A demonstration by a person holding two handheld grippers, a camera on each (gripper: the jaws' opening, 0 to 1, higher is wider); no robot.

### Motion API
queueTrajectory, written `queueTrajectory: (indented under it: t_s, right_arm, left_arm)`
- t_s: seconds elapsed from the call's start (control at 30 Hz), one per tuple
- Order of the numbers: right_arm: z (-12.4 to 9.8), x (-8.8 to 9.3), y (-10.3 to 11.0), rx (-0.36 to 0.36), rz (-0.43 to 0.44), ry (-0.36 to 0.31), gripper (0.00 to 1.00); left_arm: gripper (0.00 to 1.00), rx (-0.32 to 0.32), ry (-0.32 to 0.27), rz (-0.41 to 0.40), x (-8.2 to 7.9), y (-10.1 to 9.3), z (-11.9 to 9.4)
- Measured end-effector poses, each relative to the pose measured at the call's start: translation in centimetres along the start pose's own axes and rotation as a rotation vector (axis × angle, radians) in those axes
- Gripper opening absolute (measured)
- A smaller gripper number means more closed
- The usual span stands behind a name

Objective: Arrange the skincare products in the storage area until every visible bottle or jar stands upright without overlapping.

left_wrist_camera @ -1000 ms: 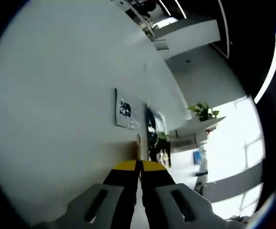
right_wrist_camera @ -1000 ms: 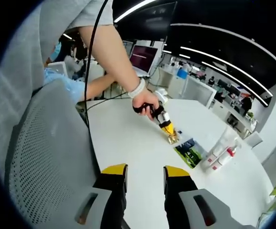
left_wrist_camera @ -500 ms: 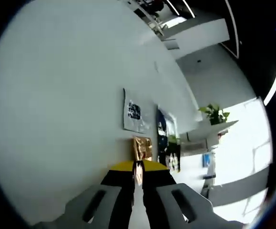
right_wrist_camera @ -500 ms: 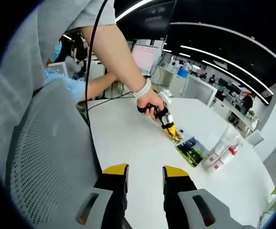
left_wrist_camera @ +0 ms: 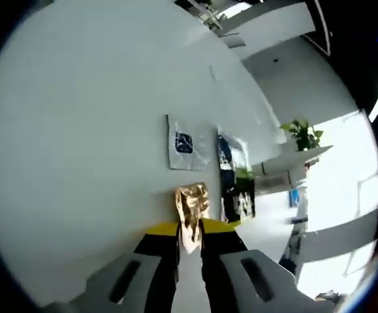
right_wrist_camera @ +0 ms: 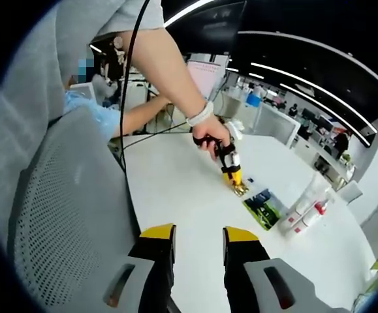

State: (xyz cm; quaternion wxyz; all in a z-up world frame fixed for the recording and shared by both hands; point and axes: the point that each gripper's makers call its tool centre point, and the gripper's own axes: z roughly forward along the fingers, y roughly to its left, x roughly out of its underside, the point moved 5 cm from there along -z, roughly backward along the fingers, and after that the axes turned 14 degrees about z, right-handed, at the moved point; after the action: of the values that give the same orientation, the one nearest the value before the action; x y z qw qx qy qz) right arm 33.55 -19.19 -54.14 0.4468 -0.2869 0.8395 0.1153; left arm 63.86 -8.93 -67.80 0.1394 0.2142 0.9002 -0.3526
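In the left gripper view my left gripper [left_wrist_camera: 190, 229] is shut on a crumpled gold foil sachet [left_wrist_camera: 190, 207] just above the white table [left_wrist_camera: 78, 163]. Beyond it lie a white sachet with blue print [left_wrist_camera: 185, 143] and a dark green packet [left_wrist_camera: 236, 186]. The right gripper view shows a person's hand holding the left gripper [right_wrist_camera: 236, 186] low over the table, with the gold sachet [right_wrist_camera: 241, 190] at its tip and the dark green packet [right_wrist_camera: 262, 207] beside it. Two white bottles [right_wrist_camera: 304, 201], one red-capped, rest further right; whether they stand I cannot tell. My right gripper [right_wrist_camera: 198, 236] is open and holds nothing.
A grey mesh chair back [right_wrist_camera: 64, 215] stands at the left of the right gripper view, with a black cable [right_wrist_camera: 125, 85] hanging past it. A monitor [right_wrist_camera: 204, 77] and desks stand beyond the table. A potted plant [left_wrist_camera: 301, 134] sits past the table's far edge.
The gold sachet has come into full view between the left jaws, and the left view has shifted over the table. The hand with the left gripper moved slightly further away. The right gripper stayed open.
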Motion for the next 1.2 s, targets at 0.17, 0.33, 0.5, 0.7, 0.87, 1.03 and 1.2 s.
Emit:
queueTrajectory:
  t_s: [0.17,0.33,0.5,0.7,0.87,1.03,1.2]
  right_arm:
    - [0.0,0.1,0.0,0.003,-0.007,0.005,0.24]
    - [0.0,0.1,-0.1,0.004,-0.004,0.004,0.24]
    - [-0.1,0.1,-0.2,0.010,0.000,0.002,0.23]
    - [-0.1,0.1,-0.2,0.009,-0.002,0.008,0.23]
    - [0.0,0.2,-0.1,-0.001,-0.007,0.011,0.23]
    - [0.0,0.1,-0.1,0.000,-0.002,0.011,0.23]
    - [0.0,0.0,-0.2,0.003,-0.006,0.004,0.24]
  left_arm:
    - [0.10,-0.039,0.073,0.138,-0.4,-0.7,0.2]
    - [0.09,-0.101,0.154,0.276,-0.6,-0.6,-0.1]
    - [0.19,-0.126,0.122,0.325,-2.0,-0.1,0.2]
    - [0.14,-0.117,0.119,0.371,-2.2,0.3,0.6]
    - [0.13,-0.128,0.112,0.389,-2.2,0.3,0.6]
    - [0.21,-0.186,0.075,0.435,-2.9,1.0,0.0]
    - [0.28,-0.172,-0.014,0.442,-2.8,-0.1,-1.8]
